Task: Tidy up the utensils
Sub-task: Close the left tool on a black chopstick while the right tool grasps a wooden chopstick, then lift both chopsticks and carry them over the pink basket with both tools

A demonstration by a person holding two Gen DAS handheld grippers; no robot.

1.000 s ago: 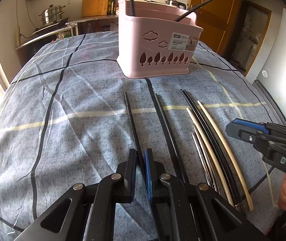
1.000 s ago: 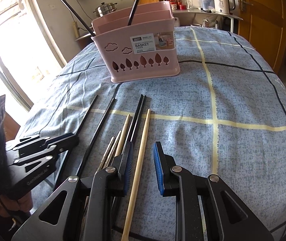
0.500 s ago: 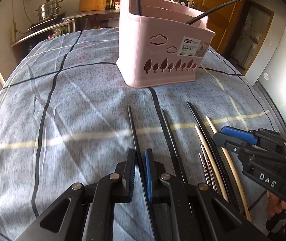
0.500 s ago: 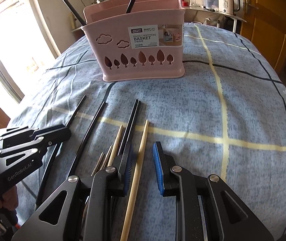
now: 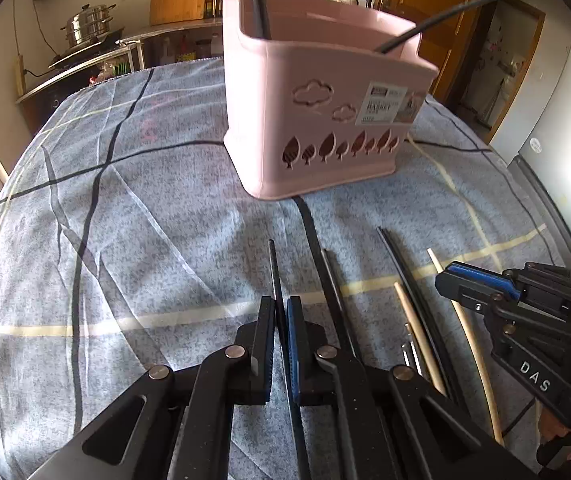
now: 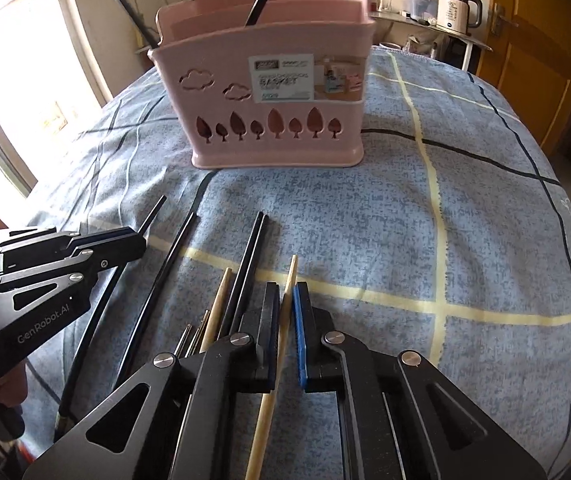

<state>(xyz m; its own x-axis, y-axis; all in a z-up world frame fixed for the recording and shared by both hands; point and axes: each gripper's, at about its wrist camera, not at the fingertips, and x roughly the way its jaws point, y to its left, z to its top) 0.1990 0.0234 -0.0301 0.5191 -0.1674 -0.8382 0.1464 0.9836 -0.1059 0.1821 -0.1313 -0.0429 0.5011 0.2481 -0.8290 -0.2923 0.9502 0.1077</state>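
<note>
A pink basket (image 5: 325,92) (image 6: 269,92) stands on the blue checked cloth with two black chopsticks (image 5: 259,4) leaning in it. My left gripper (image 5: 281,312) is shut on a black chopstick (image 5: 274,268) and holds it pointing at the basket. My right gripper (image 6: 285,300) is shut on a light wooden chopstick (image 6: 290,276), which runs back between the jaws. Several more chopsticks lie on the cloth: a black one (image 5: 333,280), a black pair (image 6: 251,248), a wooden one (image 6: 219,300) and thin metal ones (image 6: 195,330).
The left gripper shows at the left in the right wrist view (image 6: 53,264); the right gripper shows at the right in the left wrist view (image 5: 517,312). A counter with a steel pot (image 5: 89,26) and a kettle (image 6: 455,8) stand behind the table.
Both grippers have moved forward toward the basket, which looks larger now. The right gripper has closed from open onto the wooden chopstick. The left stays shut on the black chopstick.
</note>
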